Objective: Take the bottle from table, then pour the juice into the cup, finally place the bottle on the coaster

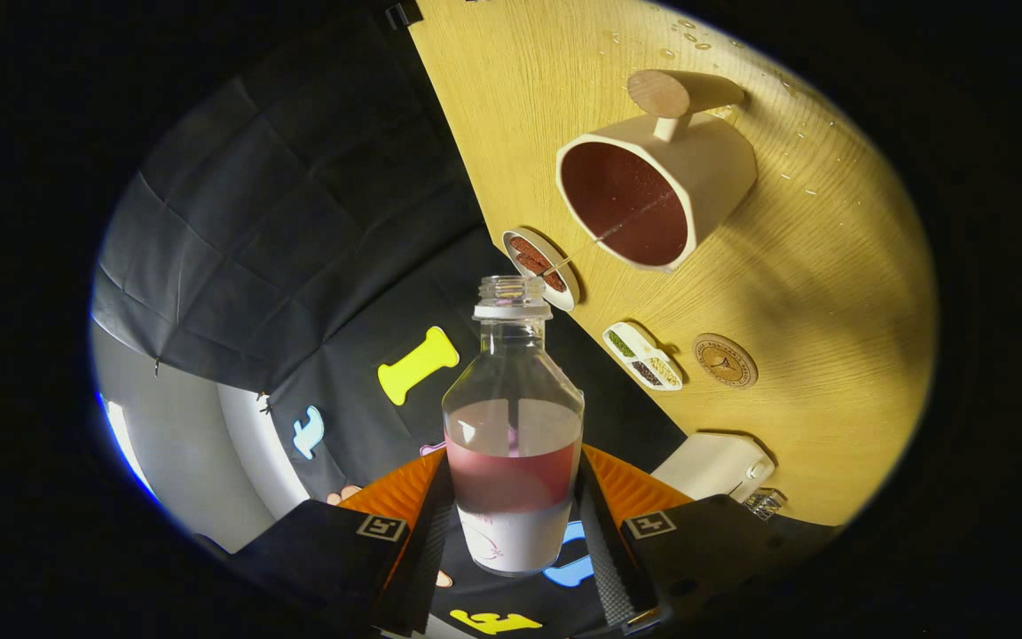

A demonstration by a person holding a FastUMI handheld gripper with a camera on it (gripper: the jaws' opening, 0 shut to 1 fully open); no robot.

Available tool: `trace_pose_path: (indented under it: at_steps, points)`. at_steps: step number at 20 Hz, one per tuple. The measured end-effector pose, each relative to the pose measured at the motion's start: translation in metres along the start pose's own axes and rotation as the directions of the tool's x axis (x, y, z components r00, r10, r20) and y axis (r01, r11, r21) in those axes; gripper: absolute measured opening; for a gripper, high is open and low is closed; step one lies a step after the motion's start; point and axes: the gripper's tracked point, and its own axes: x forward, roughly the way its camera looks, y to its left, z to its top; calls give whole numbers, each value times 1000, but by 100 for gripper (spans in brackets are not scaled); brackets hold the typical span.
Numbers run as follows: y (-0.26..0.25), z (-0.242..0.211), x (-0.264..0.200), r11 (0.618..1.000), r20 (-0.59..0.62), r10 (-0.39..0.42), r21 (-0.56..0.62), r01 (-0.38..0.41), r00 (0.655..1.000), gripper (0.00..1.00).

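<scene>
Now juice [511,475] in tool-held bottle [512,417]

Bottle [513,435] between the gripper [511,515] fingers; beyond it on the counter [830,266], cup [653,191], 2 dishes, coaster [724,360].

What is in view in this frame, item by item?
bottle: 1, clear with red juice, uncapped, gripped between the fingers
cup: 1, cream with wooden handle, red juice inside, beyond the bottle's mouth
round dish: 1, white, reddish contents, beside the cup
oblong dish: 1, white, mixed contents, near the coaster
coaster: 1, brown, round, bare
white box: 1, near the table edge
table: 1, light wood, some droplets
claw: 1, shut on the bottle
</scene>
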Motion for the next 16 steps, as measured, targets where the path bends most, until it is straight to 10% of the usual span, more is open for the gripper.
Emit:
trace_pose_path:
  at_steps: [16]
  points:
    - [-3, -9, -7, 996, -23, 0, -89, -2, 1000, 74]
